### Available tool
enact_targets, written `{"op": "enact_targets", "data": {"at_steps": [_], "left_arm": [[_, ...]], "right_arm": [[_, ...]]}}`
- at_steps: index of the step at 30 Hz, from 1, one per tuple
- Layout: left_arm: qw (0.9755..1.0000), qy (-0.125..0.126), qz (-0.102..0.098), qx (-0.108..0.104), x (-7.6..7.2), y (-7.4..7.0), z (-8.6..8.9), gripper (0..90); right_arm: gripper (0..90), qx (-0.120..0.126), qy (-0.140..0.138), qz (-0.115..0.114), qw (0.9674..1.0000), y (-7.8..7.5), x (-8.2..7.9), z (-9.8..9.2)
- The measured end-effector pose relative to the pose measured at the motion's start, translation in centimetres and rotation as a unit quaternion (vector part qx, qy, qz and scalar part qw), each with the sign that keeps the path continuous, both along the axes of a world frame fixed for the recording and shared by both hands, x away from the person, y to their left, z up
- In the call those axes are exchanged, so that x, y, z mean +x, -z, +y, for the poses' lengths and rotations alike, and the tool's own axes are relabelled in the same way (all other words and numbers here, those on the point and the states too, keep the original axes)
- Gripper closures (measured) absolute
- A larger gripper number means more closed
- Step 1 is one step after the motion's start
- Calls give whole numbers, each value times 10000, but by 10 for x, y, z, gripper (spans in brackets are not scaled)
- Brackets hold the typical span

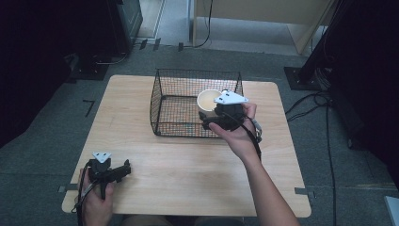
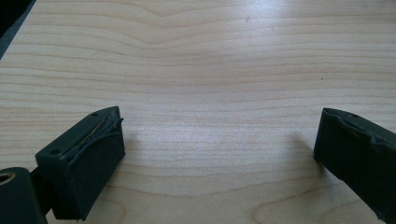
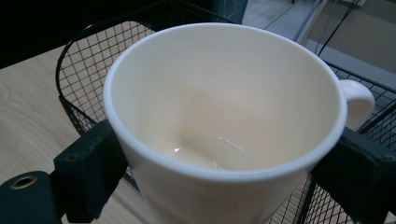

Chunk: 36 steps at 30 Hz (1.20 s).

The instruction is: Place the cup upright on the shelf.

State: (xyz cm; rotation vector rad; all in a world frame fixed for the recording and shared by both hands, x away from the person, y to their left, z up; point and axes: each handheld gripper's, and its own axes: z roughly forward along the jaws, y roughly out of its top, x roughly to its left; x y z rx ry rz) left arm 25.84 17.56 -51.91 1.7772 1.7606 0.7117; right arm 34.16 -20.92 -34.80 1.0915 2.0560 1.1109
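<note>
A cream mug (image 1: 208, 100) (image 3: 224, 116) with a handle hangs upright over the right part of a black wire basket (image 1: 162, 94) (image 3: 79, 84). My right gripper (image 1: 210, 107) (image 3: 224, 175) is shut on the mug, one black jaw pressing on each side of its wall below the rim. The mug looks empty, and its handle points away from the hand. At the table's near left corner my left gripper (image 1: 123, 169) (image 2: 219, 154) lies low over the bare wood (image 2: 210, 56), open, with nothing between its jaws.
The basket stands at the far middle of the light wooden table (image 1: 188, 165). Cables (image 1: 310, 101) run over the grey floor to the right. Dark equipment (image 1: 117, 28) stands beyond the far left corner, and a black stand base (image 1: 301, 77) beyond the far right.
</note>
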Motion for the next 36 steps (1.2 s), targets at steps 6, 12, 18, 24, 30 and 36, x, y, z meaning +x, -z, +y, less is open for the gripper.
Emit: {"op": "enact_targets", "data": {"at_steps": [6, 12, 18, 24, 30, 36], "left_arm": [[10000, 0, -2, 2, 0, 0, 0, 19], [10000, 13, 11, 4, 0, 0, 0, 19], [10000, 13, 11, 6, 0, 0, 0, 19], [10000, 8, 13, 10, 0, 0, 0, 18], [10000, 11, 25, 27, 0, 0, 0, 18], [10000, 8, 18, 22, 0, 0, 0, 19]], "right_arm": [[84, -38, 37, 51, 10000, 0, 24, 4], [83, -64, 26, 159, 9999, 7, 47, 9], [84, -1, -152, 331, 9993, 19, 74, 11], [84, 82, -368, 375, 9986, 28, 98, 13], [84, 47, -583, 449, 9973, 42, 118, 22], [84, 92, -532, 566, 9969, 55, 134, 24]]}}
